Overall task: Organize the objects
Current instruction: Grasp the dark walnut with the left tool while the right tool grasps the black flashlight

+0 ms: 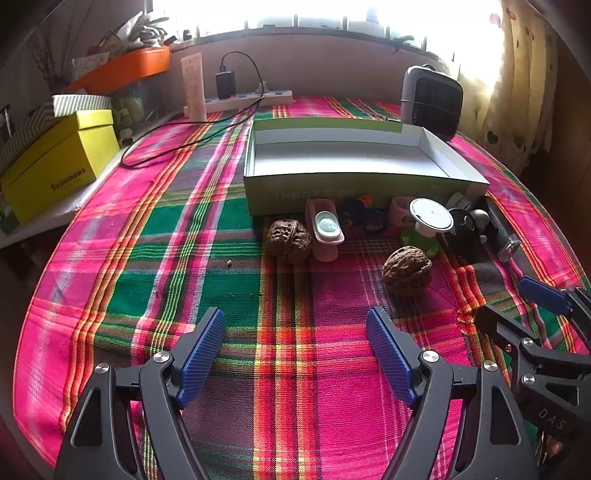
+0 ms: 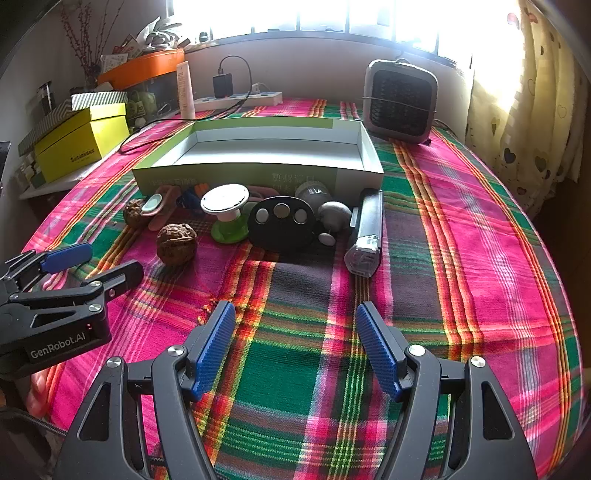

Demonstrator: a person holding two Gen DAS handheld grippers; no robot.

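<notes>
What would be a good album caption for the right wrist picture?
Open right gripper hovers over a plaid cloth, facing walnuts, small items and an empty box.

Daylight from window at far end, badly overexposed: panes blown to white in both views, glare spilling onto curtain. Backlit, so near wall of open box and small items in front sit in own shade. Plaid cloth evenly lit, colours saturated, weave sharp. Strong fisheye bending toward edges; dark vignette in all 4 corners. No motion blur.
</notes>
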